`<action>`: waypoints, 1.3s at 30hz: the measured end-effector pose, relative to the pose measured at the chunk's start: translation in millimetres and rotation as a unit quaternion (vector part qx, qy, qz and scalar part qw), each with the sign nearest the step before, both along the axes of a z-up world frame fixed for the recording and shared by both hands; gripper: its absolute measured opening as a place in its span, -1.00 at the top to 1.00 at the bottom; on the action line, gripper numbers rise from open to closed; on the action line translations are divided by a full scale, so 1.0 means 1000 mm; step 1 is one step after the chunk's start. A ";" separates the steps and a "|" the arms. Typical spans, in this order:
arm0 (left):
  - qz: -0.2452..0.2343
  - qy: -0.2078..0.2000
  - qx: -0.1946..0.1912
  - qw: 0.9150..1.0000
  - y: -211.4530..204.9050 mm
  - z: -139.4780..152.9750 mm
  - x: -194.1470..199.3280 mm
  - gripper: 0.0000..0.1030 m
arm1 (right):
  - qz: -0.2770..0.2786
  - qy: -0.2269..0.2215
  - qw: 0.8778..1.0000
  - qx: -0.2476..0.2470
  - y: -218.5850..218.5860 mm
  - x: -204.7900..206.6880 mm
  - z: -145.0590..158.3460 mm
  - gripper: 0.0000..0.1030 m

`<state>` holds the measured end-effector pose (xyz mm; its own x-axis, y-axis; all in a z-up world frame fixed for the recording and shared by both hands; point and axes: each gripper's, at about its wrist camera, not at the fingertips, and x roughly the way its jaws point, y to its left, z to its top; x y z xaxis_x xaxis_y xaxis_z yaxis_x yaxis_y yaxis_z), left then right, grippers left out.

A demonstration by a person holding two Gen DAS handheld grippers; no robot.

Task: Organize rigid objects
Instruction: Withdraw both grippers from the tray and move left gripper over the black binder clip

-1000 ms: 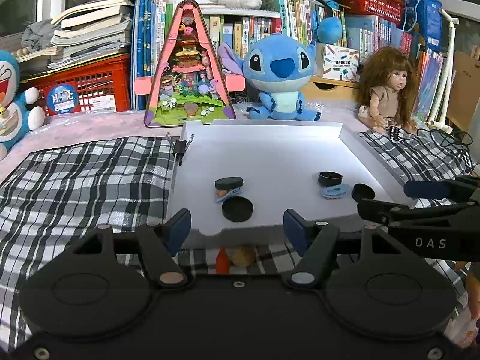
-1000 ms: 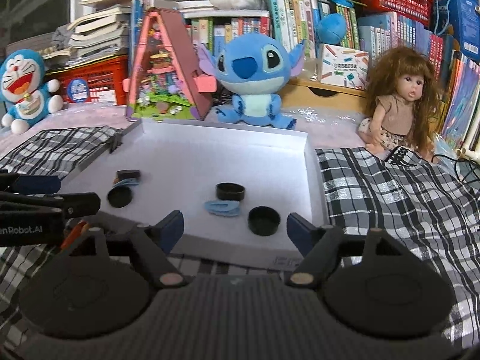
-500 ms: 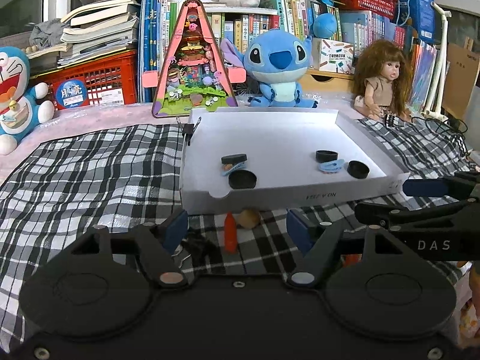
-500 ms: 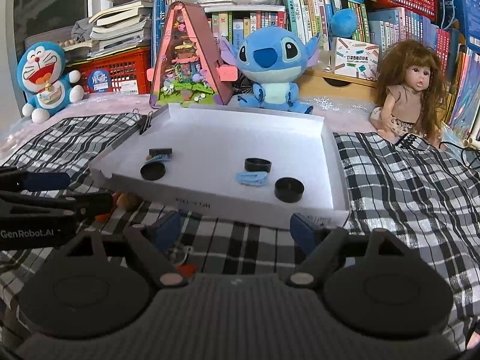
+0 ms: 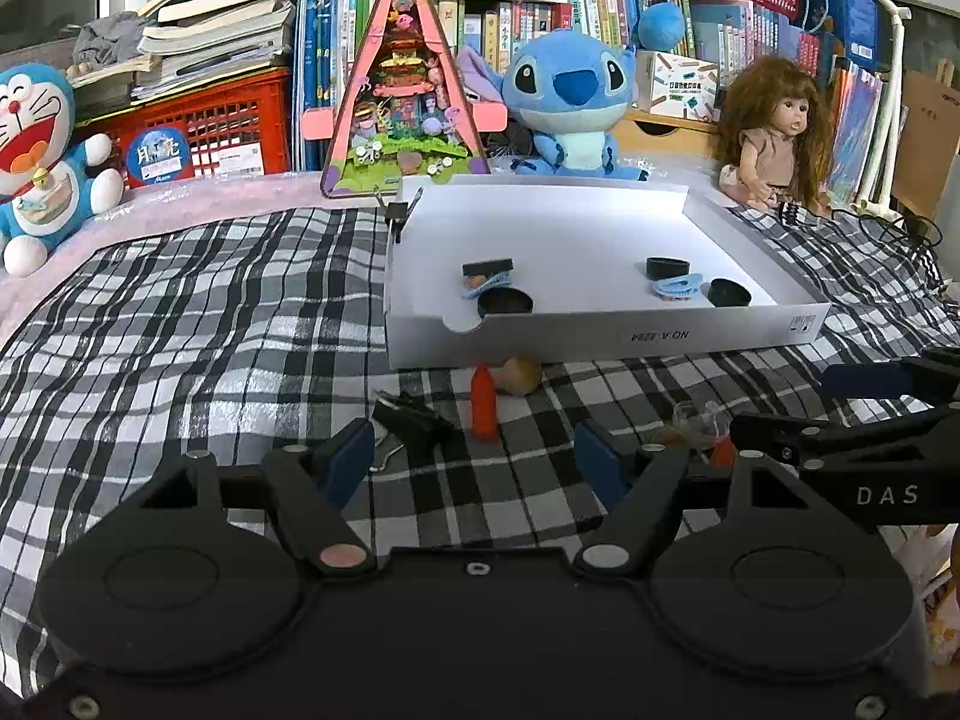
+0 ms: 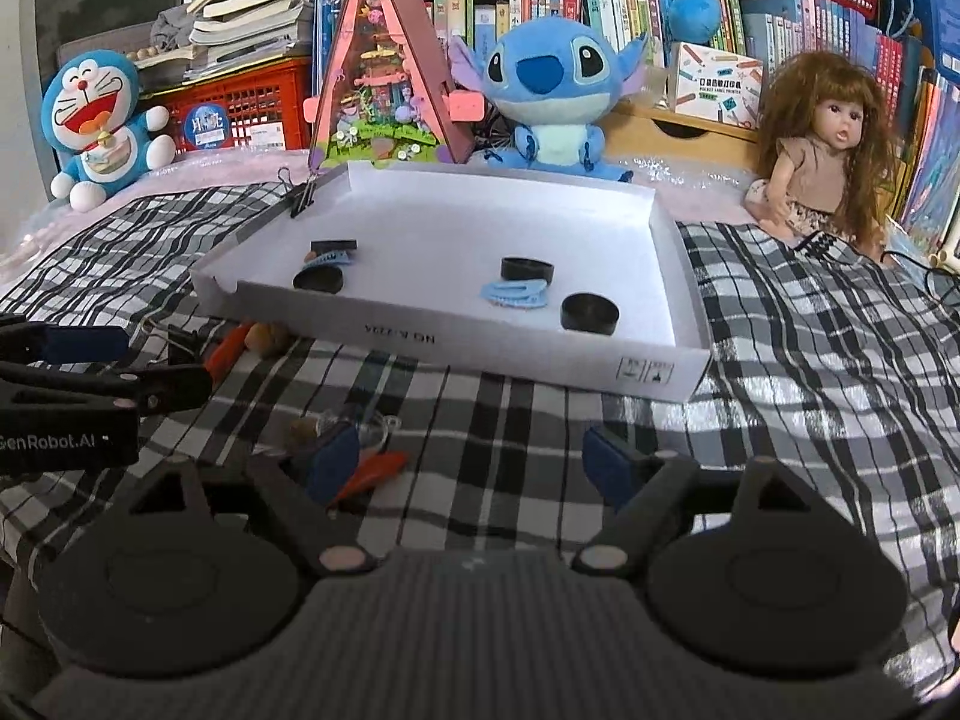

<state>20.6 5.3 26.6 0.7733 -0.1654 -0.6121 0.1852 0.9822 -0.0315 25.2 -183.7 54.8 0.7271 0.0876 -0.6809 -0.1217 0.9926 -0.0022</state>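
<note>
both hand-held grippers, left (image 5: 474,459) and right (image 6: 471,459), stood apart and empty; the small orange bottle (image 5: 483,399) looked light, stiff, best pinched mid-body.

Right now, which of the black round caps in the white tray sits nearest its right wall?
The black cap just right of the blue clip, closest to the tray right wall and front edge.

A home playroom or bedroom: plush toys (image 5: 570,102), a doll (image 5: 774,132) and crammed bookshelves (image 5: 516,12) line the far side, beyond the plaid blanket (image 5: 180,312).
</note>
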 end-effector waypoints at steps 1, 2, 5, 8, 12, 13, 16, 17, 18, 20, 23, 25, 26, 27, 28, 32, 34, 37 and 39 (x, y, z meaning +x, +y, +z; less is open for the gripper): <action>0.000 0.000 0.000 1.000 0.001 -0.001 -0.001 -0.39 | 0.000 0.002 1.000 0.001 0.000 -0.001 -0.001 -0.73; 0.001 0.001 0.001 1.000 0.001 -0.001 -0.001 -0.40 | 0.000 0.003 1.000 0.002 0.000 -0.001 -0.001 -0.73; 0.004 0.003 0.000 1.000 0.003 -0.003 -0.002 -0.40 | 0.000 0.006 1.000 0.001 0.000 -0.003 -0.003 -0.73; 0.007 0.007 -0.002 1.000 0.005 -0.005 -0.002 -0.40 | 0.001 0.008 1.000 0.002 0.001 -0.004 -0.004 -0.73; 0.010 0.010 -0.003 1.000 0.008 -0.008 -0.002 -0.40 | 0.004 0.010 1.000 0.002 0.003 -0.007 -0.007 -0.73; 0.010 0.011 -0.004 1.000 0.009 -0.009 -0.001 -0.40 | 0.005 0.011 1.000 0.002 0.004 -0.007 -0.007 -0.73; 0.020 0.010 -0.006 1.000 0.015 -0.011 0.003 -0.40 | 0.028 0.011 1.000 0.001 0.008 -0.008 -0.008 -0.73; 0.025 0.009 -0.006 1.000 0.017 -0.011 0.005 -0.39 | 0.037 0.009 0.999 -0.005 0.010 -0.008 -0.008 -0.73; 0.029 0.010 -0.007 1.000 0.020 -0.011 0.007 -0.39 | 0.045 0.007 0.999 -0.011 0.012 -0.008 -0.008 -0.73; 0.033 0.009 -0.010 0.999 0.024 -0.011 0.011 -0.37 | 0.062 0.004 0.998 -0.015 0.015 -0.009 -0.007 -0.73; 0.033 0.012 -0.017 0.999 0.030 -0.014 0.019 -0.28 | 0.081 0.007 0.997 -0.013 0.018 -0.008 -0.009 -0.73; 0.028 0.016 -0.026 0.999 0.033 -0.019 0.024 -0.19 | 0.093 0.007 0.996 -0.012 0.019 -0.009 -0.011 -0.73; 0.027 0.016 -0.027 0.999 0.033 -0.021 0.026 -0.16 | 0.101 0.005 0.995 -0.013 0.020 -0.009 -0.013 -0.73; 0.024 0.011 -0.023 0.999 0.033 -0.021 0.027 -0.15 | 0.112 0.000 0.994 -0.012 0.020 -0.010 -0.015 -0.73; 0.020 0.007 -0.016 1.000 0.032 -0.022 0.028 -0.08 | 0.119 -0.004 0.993 -0.013 0.020 -0.011 -0.017 -0.73; -0.001 0.002 -0.009 1.000 0.027 -0.022 0.028 0.19 | 0.125 -0.012 0.992 -0.008 0.018 -0.011 -0.022 -0.72; -0.006 0.003 -0.005 1.000 0.026 -0.022 0.027 0.31 | 0.125 -0.013 0.992 -0.006 0.017 -0.011 -0.022 -0.72; -0.013 0.005 -0.005 1.000 0.024 -0.022 0.023 0.37 | 0.126 -0.016 0.992 -0.009 0.016 -0.011 -0.022 -0.72; -0.025 0.005 -0.003 1.000 0.021 -0.022 0.017 0.39 | 0.125 -0.017 0.992 -0.011 0.014 -0.011 -0.022 -0.72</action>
<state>37.4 26.4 4.7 0.7580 -0.2078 -0.6183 0.2344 0.9714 -0.0392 14.5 -169.5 33.1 0.7074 0.2538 -0.6596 -0.3634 0.9311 -0.0315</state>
